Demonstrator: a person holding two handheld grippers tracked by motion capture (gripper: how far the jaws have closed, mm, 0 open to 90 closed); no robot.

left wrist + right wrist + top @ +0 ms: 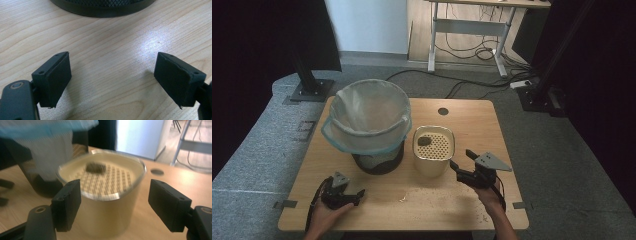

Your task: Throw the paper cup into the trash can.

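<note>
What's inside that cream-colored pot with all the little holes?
A small dark lump lies on the holed insert inside the cream container. Whatever is beneath that insert is covered, so it can't be seen.

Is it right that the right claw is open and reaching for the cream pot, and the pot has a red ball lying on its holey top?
Not quite. The right claw is open and reaching for the pot, but the thing on its holey top is a small dark lump, not a red ball. The right gripper view shows it, and so does the high view.
</note>
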